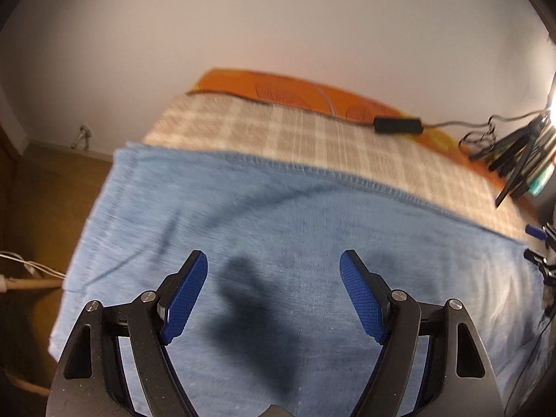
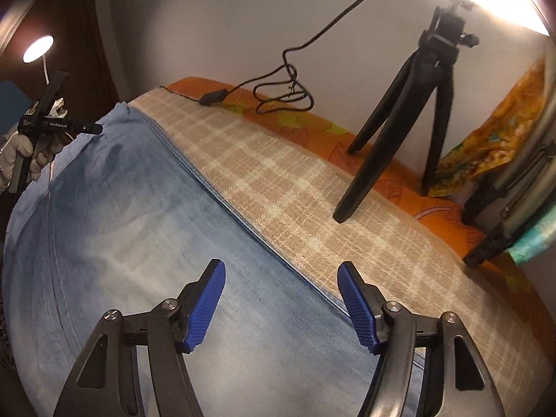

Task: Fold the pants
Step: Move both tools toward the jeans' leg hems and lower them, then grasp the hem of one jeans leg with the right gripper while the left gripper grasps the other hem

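**Both tongs open above the spread jeans**

Your left gripper (image 1: 274, 292) points down at the blue pants (image 1: 278, 243), its blue pads standing well apart with nothing between them; its shadow falls on the denim just below. Your right gripper (image 2: 281, 302) also has its jaws apart and empty, poised over the stitched side seam (image 2: 243, 222) of the pants (image 2: 139, 226). The pants lie flat on a beige checked blanket (image 2: 312, 208), which covers an orange sheet (image 2: 312, 128) along the wall. A black tripod (image 2: 417, 104) stands on the blanket's far edge, with a black cable (image 2: 285, 83) looped beside it. Your gloved hand (image 2: 21, 156) shows at the far left of the right view.
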A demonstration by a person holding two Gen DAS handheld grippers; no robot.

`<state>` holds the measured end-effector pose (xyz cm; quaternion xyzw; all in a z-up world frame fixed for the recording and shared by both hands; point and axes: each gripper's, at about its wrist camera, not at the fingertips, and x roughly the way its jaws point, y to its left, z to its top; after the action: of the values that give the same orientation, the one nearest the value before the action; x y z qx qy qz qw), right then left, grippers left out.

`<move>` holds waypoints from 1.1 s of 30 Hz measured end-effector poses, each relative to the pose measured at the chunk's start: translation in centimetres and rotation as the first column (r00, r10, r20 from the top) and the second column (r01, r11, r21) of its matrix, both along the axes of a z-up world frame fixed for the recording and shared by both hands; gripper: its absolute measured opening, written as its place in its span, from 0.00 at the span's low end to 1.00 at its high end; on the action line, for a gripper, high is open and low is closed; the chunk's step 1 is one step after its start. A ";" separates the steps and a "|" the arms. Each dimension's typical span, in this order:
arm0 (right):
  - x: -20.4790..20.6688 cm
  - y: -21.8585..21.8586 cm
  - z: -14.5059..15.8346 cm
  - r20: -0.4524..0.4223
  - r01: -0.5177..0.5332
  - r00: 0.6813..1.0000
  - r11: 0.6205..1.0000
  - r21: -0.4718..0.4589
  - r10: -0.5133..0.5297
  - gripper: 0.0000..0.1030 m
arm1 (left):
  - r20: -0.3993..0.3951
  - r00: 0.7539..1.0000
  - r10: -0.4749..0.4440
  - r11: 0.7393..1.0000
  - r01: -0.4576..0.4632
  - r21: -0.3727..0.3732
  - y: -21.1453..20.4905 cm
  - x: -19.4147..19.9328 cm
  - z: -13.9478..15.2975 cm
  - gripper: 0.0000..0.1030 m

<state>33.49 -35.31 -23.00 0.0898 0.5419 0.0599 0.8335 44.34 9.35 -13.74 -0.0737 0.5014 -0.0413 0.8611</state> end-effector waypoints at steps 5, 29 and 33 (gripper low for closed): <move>1.3 0.0 -3.0 -0.036 -0.055 0.998 0.997 0.054 0.057 0.66 | -0.016 1.000 0.022 1.000 -0.022 -0.001 0.2 0.4 -0.9 0.76; -8.8 10.9 6.9 0.132 -0.186 0.969 0.967 -0.173 0.209 0.02 | -0.087 0.972 0.217 0.958 -0.229 -0.174 3.0 4.6 2.2 0.77; -10.8 12.6 6.2 0.115 -0.254 0.953 0.947 -0.199 0.280 0.02 | -0.130 0.961 0.245 0.950 -0.265 -0.164 3.4 4.2 1.6 0.77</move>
<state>22.67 -22.72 -16.75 -0.0654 0.4918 0.1289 0.8586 48.58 12.72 -12.15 -0.2176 0.5279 0.0292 0.8204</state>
